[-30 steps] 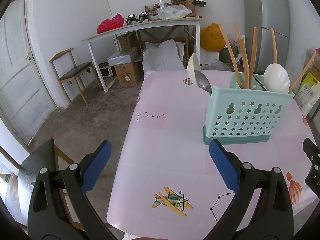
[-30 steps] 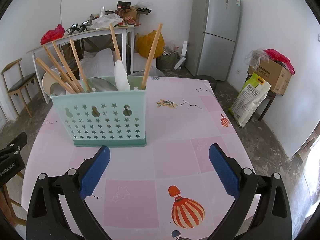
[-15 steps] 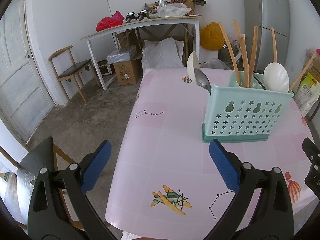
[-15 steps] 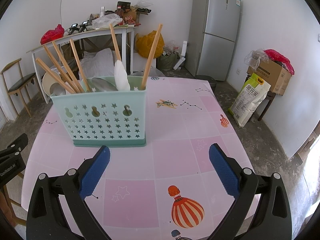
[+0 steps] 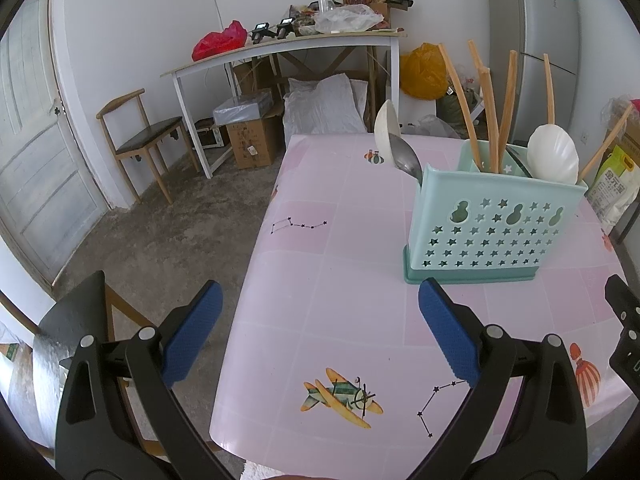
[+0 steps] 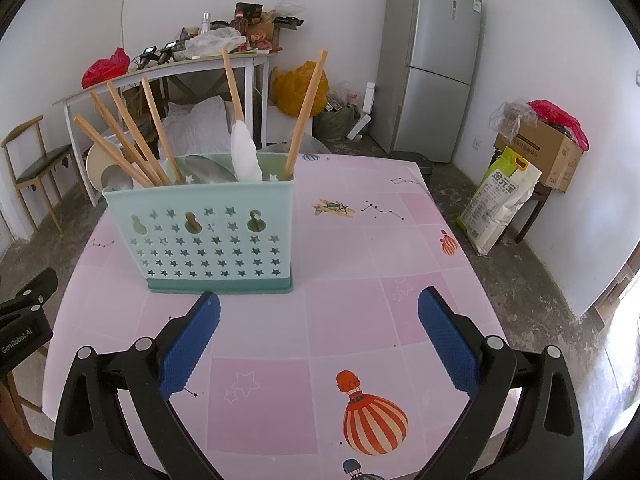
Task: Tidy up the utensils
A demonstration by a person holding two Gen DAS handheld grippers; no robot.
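Note:
A mint green utensil holder [image 5: 494, 232] with star cutouts stands on the pink table [image 5: 340, 280]; it also shows in the right wrist view [image 6: 200, 232]. It holds several wooden chopsticks [image 6: 128, 140], a white spoon [image 6: 244, 152], a metal spoon [image 5: 406, 158] and a white ladle [image 5: 554, 156]. My left gripper [image 5: 318, 336] is open and empty, over the table's near left edge, short of the holder. My right gripper [image 6: 318, 340] is open and empty, above the table in front of the holder.
A wooden chair [image 5: 140, 136] and a white side table [image 5: 280, 48] with clutter stand beyond the table's left. A grey fridge [image 6: 432, 60], a rice bag [image 6: 500, 200] and a cardboard box [image 6: 540, 148] stand at the right. A dark chair [image 5: 80, 320] is near the left gripper.
The left gripper has drawn back slightly and the view shifted a little left. The right gripper has barely moved.

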